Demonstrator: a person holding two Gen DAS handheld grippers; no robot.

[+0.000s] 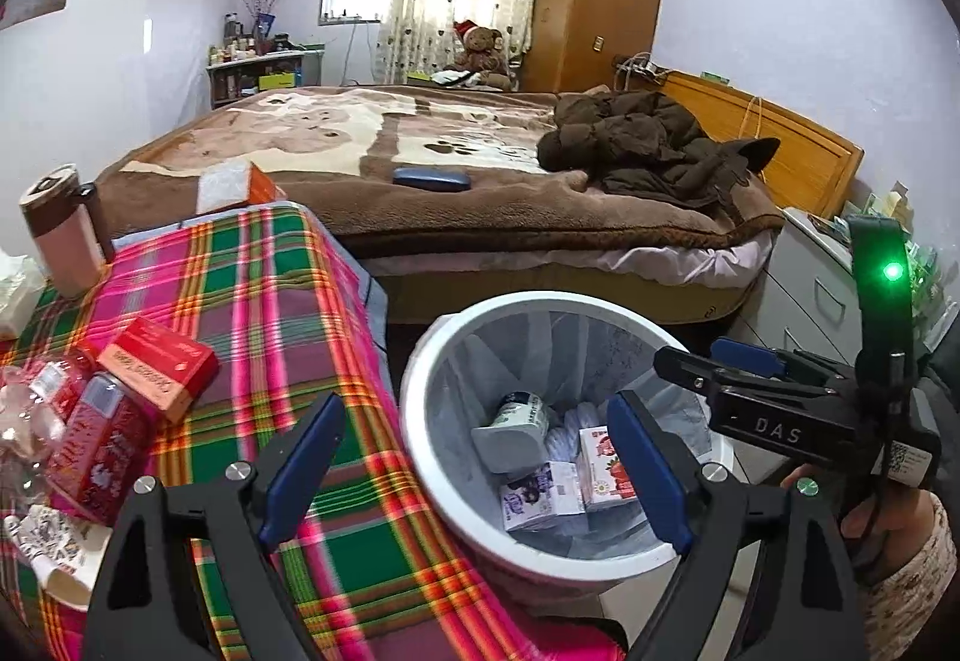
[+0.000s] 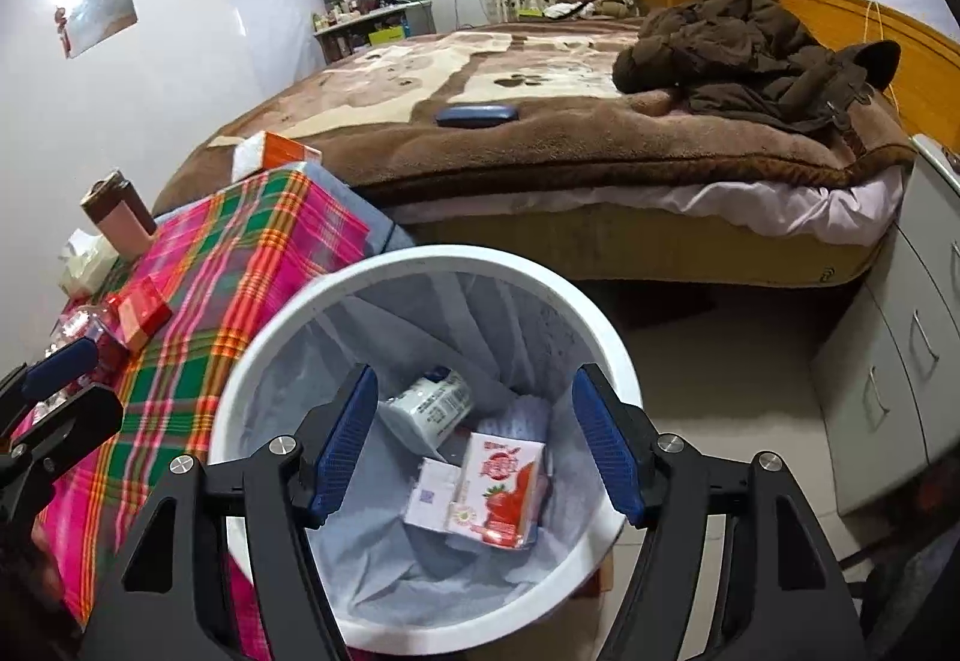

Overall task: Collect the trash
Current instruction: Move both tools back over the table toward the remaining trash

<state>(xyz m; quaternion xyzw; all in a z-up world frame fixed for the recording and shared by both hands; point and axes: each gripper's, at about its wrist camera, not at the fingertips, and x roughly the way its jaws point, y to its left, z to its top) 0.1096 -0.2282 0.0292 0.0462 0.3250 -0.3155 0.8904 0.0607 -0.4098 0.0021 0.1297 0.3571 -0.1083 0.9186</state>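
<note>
Both the left gripper (image 1: 474, 472) and the right gripper (image 2: 474, 451) hang over the round white bin (image 2: 606, 355) with jaws spread wide and nothing between their ribbed blue pads. Inside its pale crinkled liner lie a strawberry carton (image 2: 501, 490), a purple-printed carton (image 1: 540, 496) and a crushed white cup (image 2: 429, 406). More trash, a red box (image 1: 159, 364) and a red can (image 1: 99, 451), sits on the plaid-clothed bench (image 1: 270, 301) beside the bin.
</note>
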